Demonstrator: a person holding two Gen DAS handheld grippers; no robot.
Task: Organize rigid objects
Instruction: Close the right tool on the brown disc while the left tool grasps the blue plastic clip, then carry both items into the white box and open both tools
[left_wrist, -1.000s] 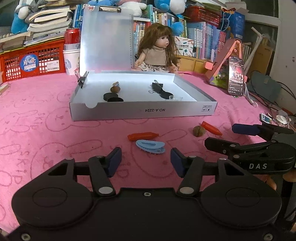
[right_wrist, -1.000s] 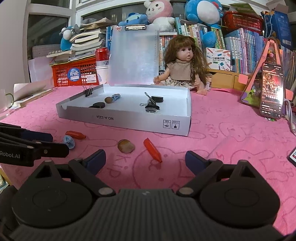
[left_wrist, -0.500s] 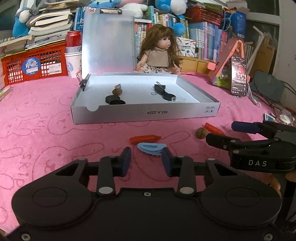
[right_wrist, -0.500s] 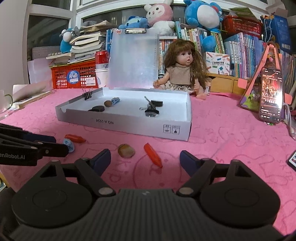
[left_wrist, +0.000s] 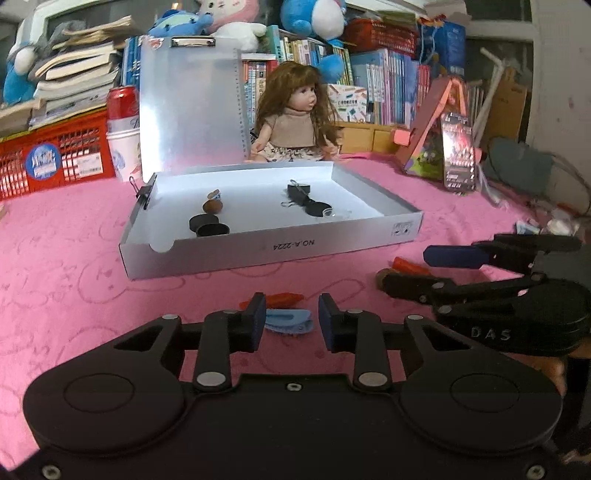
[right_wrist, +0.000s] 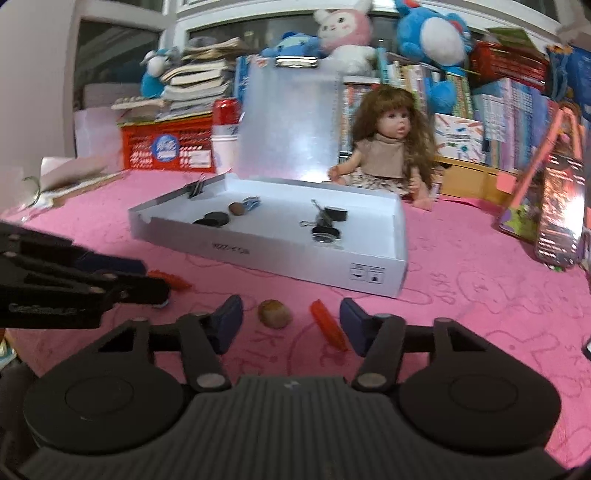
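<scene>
A white shallow box (left_wrist: 273, 247) lies open on the pink cloth, with black caps, a nut and binder clips inside; it also shows in the right wrist view (right_wrist: 369, 273). My left gripper (left_wrist: 291, 321) is open, its fingers either side of a light blue hair clip (left_wrist: 286, 320); an orange clip (left_wrist: 280, 298) lies just beyond. My right gripper (right_wrist: 291, 323) is open and low over the cloth, with a brown nut (right_wrist: 274, 313) and an orange clip (right_wrist: 328, 328) between its fingers.
A doll (left_wrist: 295, 122) sits behind the box. A red basket (left_wrist: 51, 158), a can, cups and book stacks line the back. A phone on a stand (left_wrist: 456, 155) is at the right. The right gripper's body (left_wrist: 509, 295) lies close to my left one.
Both grippers moved forward and down. The left fingers narrowed around the blue clip, then widened a little. The right fingers narrowed around the nut and orange clip.
</scene>
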